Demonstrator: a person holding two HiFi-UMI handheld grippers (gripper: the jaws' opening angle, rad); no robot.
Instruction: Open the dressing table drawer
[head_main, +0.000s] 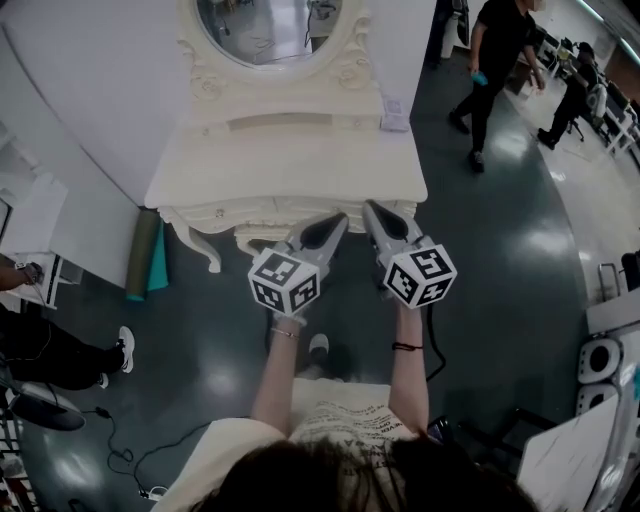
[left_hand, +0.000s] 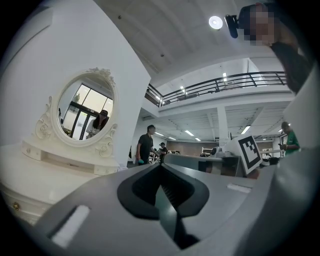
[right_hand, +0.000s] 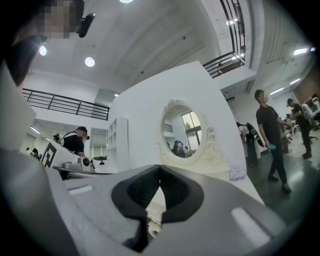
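**Both grippers pressed shut at the dressing table's near edge, drawer not yet gripped**

The left gripper (head_main: 337, 221) and right gripper (head_main: 371, 208) sit side by side with jaws together and nothing between them. Their tips are just at the front of the dressing table (head_main: 290, 150). The drawer (head_main: 262, 214) lies in the carved apron under the tabletop, just left of both tips. With jaws shut they would likely butt the front or skid off the carving instead of catching a pull, and I cannot make out any pull here.
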